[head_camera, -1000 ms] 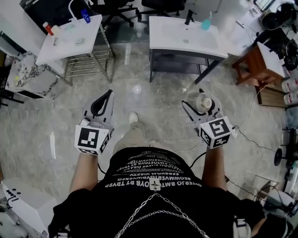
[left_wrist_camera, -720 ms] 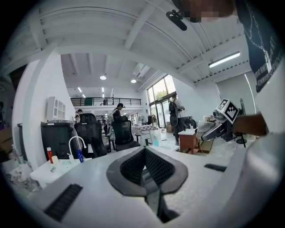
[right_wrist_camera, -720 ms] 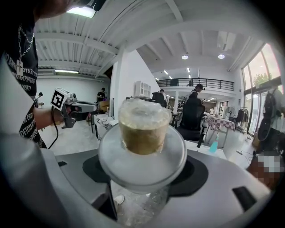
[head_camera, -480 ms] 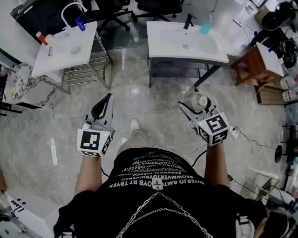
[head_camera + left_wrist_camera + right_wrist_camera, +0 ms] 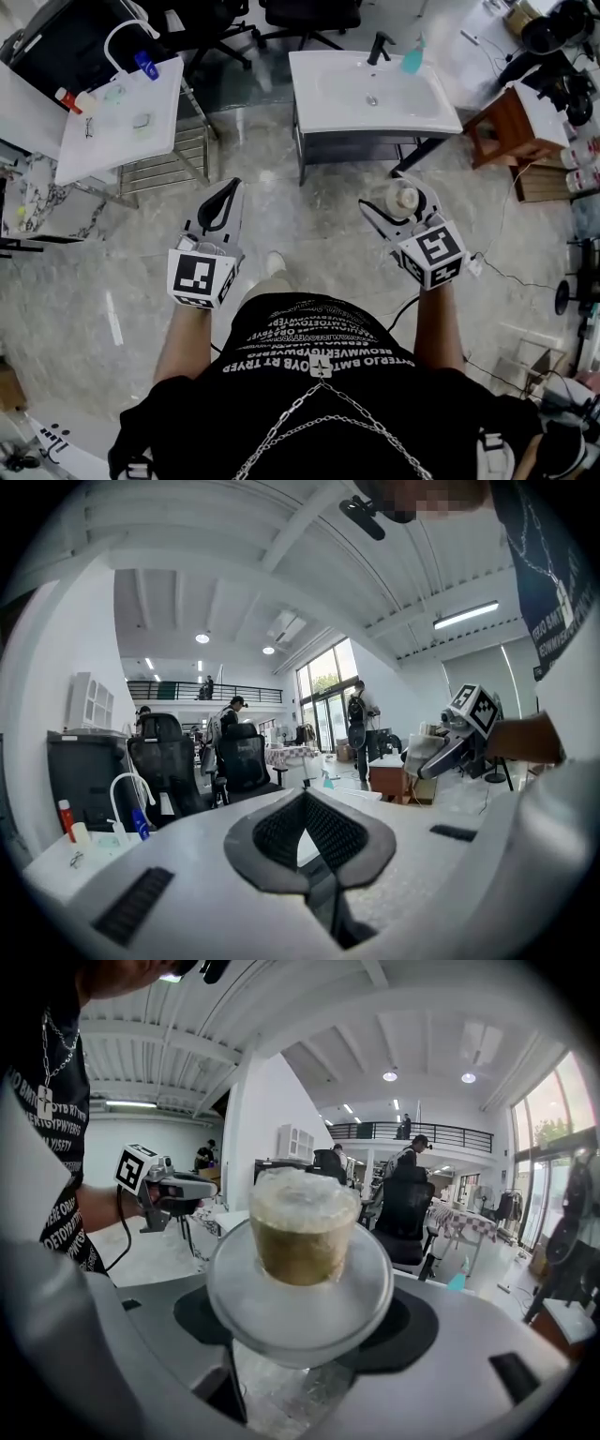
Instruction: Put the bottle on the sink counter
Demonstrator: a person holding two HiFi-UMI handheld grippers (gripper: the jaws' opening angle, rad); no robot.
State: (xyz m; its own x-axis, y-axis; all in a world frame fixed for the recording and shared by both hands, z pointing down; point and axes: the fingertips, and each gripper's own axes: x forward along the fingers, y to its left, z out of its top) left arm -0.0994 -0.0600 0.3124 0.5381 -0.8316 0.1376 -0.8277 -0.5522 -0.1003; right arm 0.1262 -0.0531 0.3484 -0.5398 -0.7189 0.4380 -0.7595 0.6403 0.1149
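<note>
My right gripper (image 5: 395, 208) is shut on a clear bottle (image 5: 406, 198) with a tan, frosted-topped cap, carried upright above the floor. In the right gripper view the bottle (image 5: 300, 1241) fills the middle, and the dark pads (image 5: 412, 1330) press on its sides. The white sink counter (image 5: 314, 89) stands ahead with a black faucet (image 5: 380, 44) at its back edge. My left gripper (image 5: 228, 186) is held out level to the left, its jaws together with nothing between them. The left gripper view shows its pads (image 5: 333, 832) meeting at the tip.
A teal bottle (image 5: 412, 60) stands by the faucet. A white table (image 5: 112, 127) with small bottles is at the left, and a wooden stool (image 5: 525, 117) at the right. Black office chairs (image 5: 309, 14) stand behind the sink. A cable (image 5: 511, 277) lies on the marble floor.
The person has stepped forward, so the sink counter and left table have drawn closer. Both grippers keep the same pose, and the bottle stays in the right one.
</note>
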